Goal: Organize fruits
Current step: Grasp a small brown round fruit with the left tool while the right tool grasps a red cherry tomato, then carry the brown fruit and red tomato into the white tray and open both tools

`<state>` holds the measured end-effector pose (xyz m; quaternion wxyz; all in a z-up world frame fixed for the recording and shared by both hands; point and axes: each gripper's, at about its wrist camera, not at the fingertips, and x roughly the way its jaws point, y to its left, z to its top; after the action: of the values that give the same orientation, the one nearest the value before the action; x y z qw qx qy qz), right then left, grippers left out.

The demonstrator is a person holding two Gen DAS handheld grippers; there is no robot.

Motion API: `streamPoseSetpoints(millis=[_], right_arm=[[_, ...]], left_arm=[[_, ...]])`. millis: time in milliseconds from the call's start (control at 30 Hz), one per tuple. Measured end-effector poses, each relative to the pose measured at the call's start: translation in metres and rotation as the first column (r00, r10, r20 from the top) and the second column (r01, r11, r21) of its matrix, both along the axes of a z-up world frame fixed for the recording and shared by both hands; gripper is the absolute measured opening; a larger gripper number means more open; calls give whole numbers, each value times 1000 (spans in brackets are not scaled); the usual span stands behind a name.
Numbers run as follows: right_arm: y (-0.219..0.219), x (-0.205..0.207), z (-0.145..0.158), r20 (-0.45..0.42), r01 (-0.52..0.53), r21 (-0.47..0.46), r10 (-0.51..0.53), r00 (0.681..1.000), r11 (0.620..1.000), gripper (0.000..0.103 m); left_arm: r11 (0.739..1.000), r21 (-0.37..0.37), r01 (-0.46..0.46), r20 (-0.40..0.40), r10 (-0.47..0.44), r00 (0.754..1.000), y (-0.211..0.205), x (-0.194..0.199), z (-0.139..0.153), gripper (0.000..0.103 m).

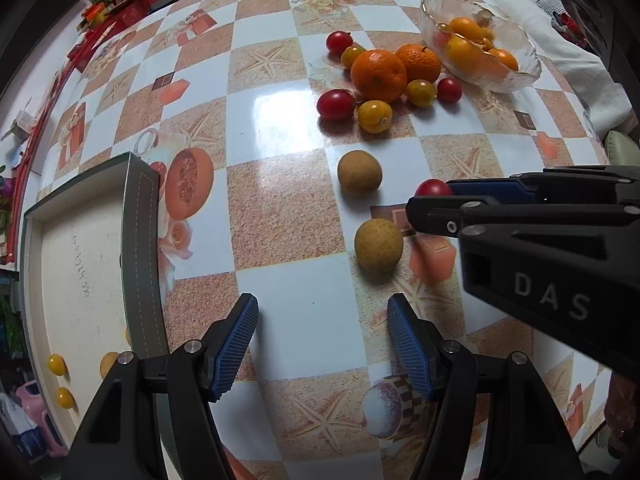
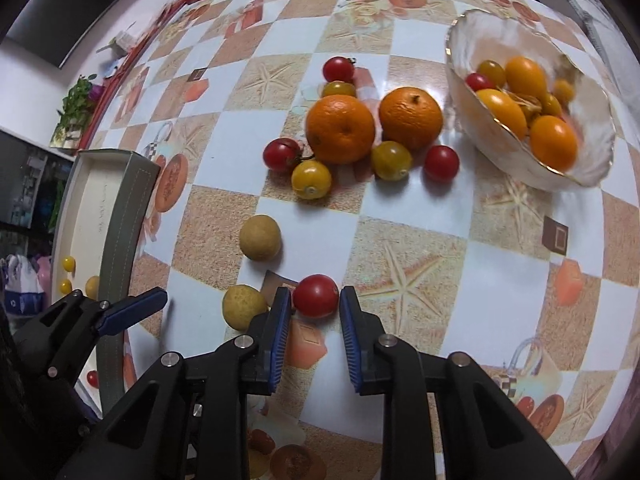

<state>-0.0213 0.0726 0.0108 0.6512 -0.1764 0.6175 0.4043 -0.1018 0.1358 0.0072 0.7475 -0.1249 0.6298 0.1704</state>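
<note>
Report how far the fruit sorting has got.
Done: a few small yellow fruits lie in the box; more fill the glass bowl. In hand: right claw shut on a red tomato; left claw open, empty. Left: two oranges, two tan fruits, several tomatoes.

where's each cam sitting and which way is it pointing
Left wrist: on the left gripper, looking down at the table; own open fingers below, right gripper at right.
Right wrist: on the right gripper, angled down; fingers shut on a red tomato, left gripper at lower left.
Shared: oranges, bowl, box.
</note>
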Motion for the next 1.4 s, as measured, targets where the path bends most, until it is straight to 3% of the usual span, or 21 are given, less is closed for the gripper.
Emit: streamPoseSetpoints(millis=[567,700,833,1033,1400], right_arm=[[-52,23,9,-17,172,13,-172,985,985,24],[-62,19,11,-24,188,10,-188,982,982,24],[-70,15,11,-33,207,3,-207,978,978,24],[-84,4,12,-45,232,-7,-232,972,973,24],[-95,-18,15,-61,246,-22,-247,967,969,24]], left_arm=[[1000,3,9,30,-9,1000,2,27,-2,68],[1000,-10,12,34,-12,999,4,36,-4,42],[999,-20,30,49,-29,998,2,44,-4,26],[998,-60,30,59,-27,998,-7,32,1,26],[996,-91,11,68,-5,998,-10,-24,18,26]])
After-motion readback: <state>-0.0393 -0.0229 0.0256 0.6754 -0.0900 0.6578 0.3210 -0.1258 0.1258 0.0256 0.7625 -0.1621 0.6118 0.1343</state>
